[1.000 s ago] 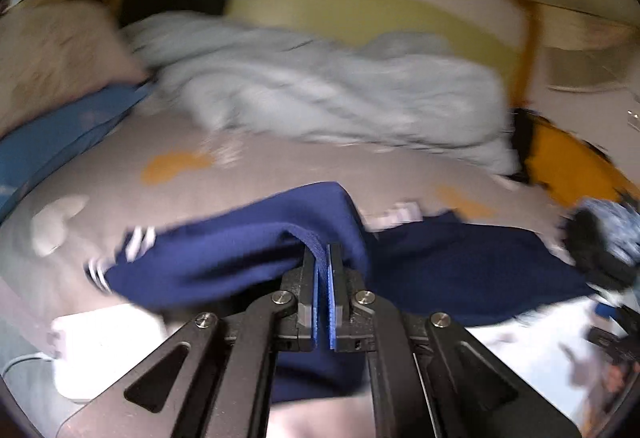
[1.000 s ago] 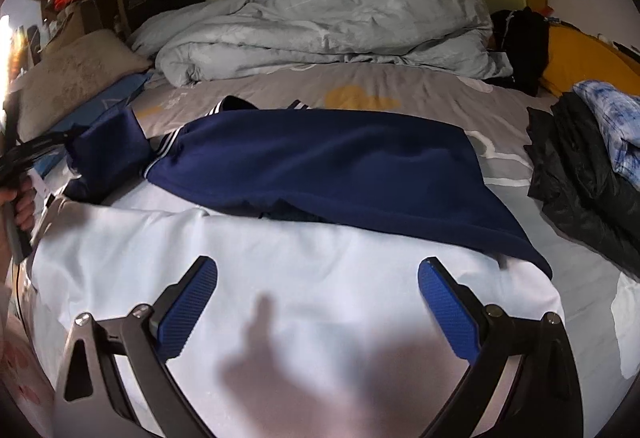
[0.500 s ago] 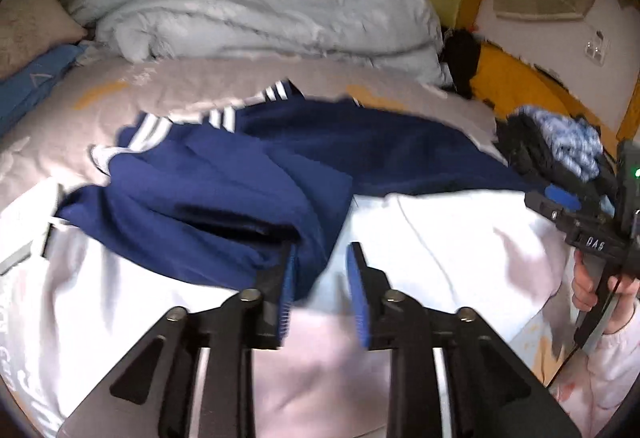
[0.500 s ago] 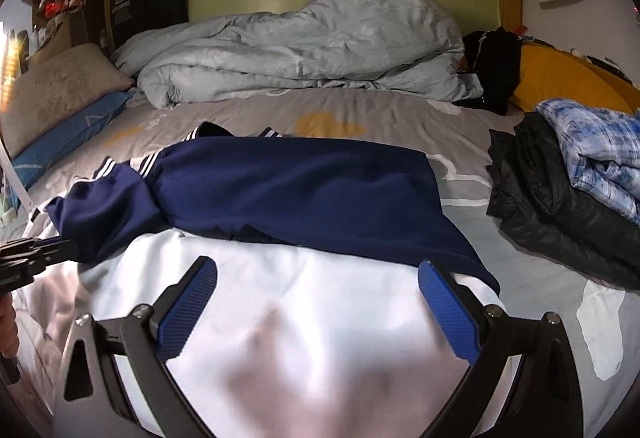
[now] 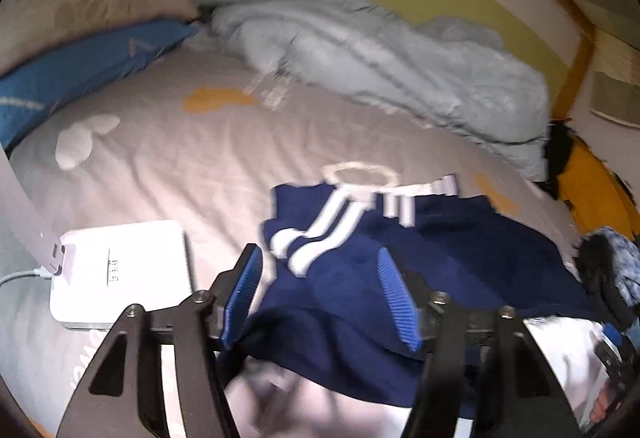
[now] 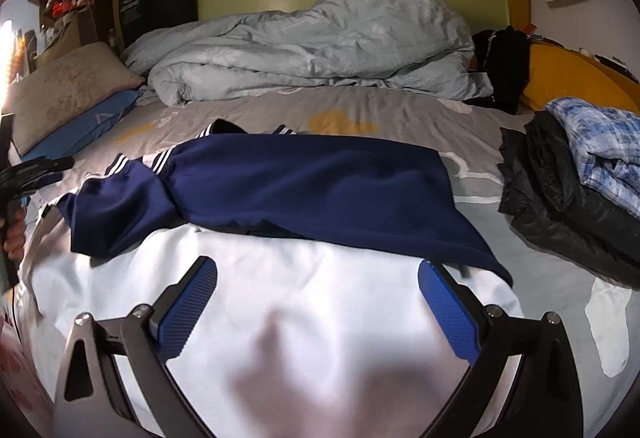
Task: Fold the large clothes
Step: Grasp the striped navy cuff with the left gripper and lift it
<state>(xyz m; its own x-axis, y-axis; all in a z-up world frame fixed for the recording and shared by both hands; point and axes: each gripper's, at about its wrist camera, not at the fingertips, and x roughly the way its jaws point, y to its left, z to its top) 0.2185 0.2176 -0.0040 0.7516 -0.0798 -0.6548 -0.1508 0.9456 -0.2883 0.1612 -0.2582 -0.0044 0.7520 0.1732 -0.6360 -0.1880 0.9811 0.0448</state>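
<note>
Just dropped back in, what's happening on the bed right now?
A person with a gripper in each hand is folding a navy garment with white stripes laid on the bed. The left gripper is opening over the striped sleeve, its pads not pressing the cloth, which lies bunched on the garment's left side. The right gripper hangs open over the white part of the cloth, holding nothing.

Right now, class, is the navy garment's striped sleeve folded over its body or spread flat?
Folded: the striped sleeve lies doubled over the navy garment.
</note>
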